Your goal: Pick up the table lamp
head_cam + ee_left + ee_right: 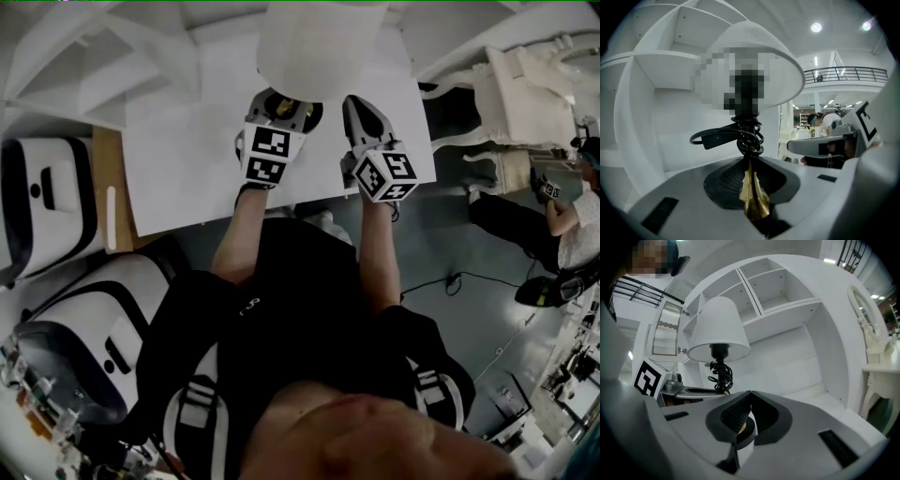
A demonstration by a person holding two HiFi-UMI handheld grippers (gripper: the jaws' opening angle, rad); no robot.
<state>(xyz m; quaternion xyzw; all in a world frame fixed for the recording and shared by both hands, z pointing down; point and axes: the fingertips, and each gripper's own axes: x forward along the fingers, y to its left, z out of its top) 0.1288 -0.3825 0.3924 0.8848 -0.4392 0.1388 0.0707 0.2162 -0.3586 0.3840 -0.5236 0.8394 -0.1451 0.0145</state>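
The table lamp hangs in the air above the white table (187, 159). Its white shade (314, 42) (764, 42) (719, 324) sits over a black socket and a coiled black cord (747, 133). My left gripper (281, 108) (749, 161) is shut on the lamp's gold stem (752, 192), just under the coil. My right gripper (359, 108) (750, 394) is close beside it on the right, under the shade. Its tips meet, and its pads pinch a white cylinder with a tan top (743, 437). I cannot tell whether that piece belongs to the lamp.
A white shelf unit (84, 56) (778, 287) stands behind the table. An ornate white dressing table (525, 94) is at the right, and a person (562, 225) sits low beside it. White-and-black machines (47, 206) crowd the left side.
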